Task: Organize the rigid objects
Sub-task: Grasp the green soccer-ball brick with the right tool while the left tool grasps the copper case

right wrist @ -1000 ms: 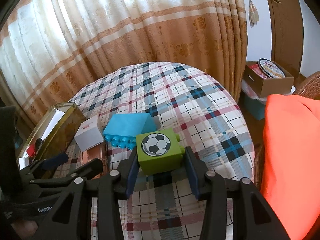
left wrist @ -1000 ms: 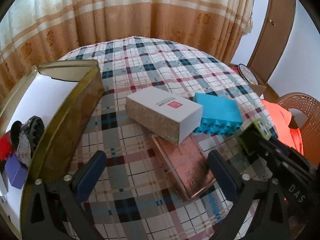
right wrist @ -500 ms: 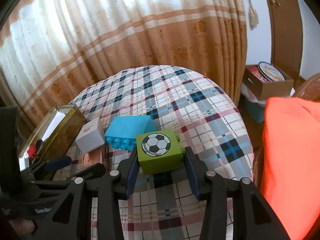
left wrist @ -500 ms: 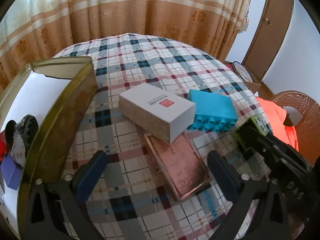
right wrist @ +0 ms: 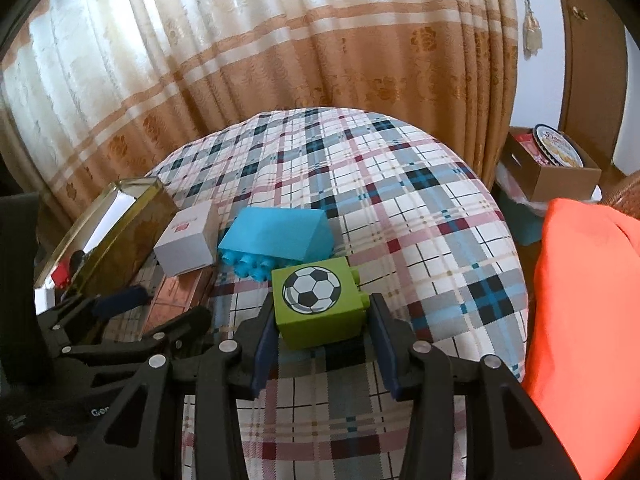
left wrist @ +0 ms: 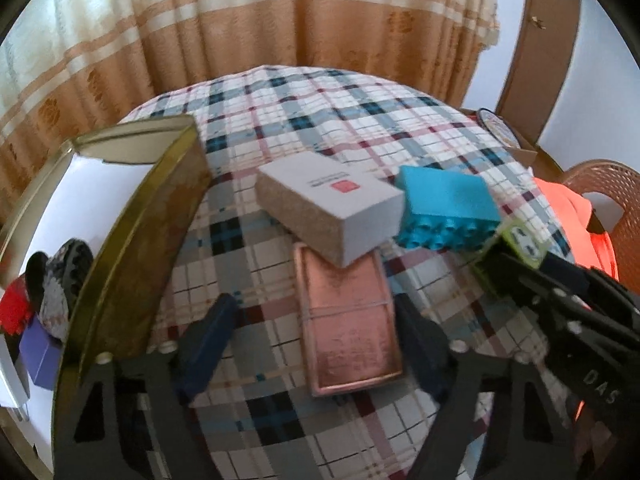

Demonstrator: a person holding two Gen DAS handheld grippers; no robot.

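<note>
While right claw [right wrist: 322, 334] pinches green football-print block [right wrist: 318, 304], left claw [left wrist: 320, 340] closing, nothing gripped.

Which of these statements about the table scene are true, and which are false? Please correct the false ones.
1. The right gripper holds a green block with a football picture. True.
2. The white box lies partly on the copper-coloured tin. True.
3. The blue building block is inside the gold tin. False: it lies on the checked tablecloth.
4. The left gripper is clamped on the white box. False: its jaws, just closing, flank the copper-coloured tin.
</note>
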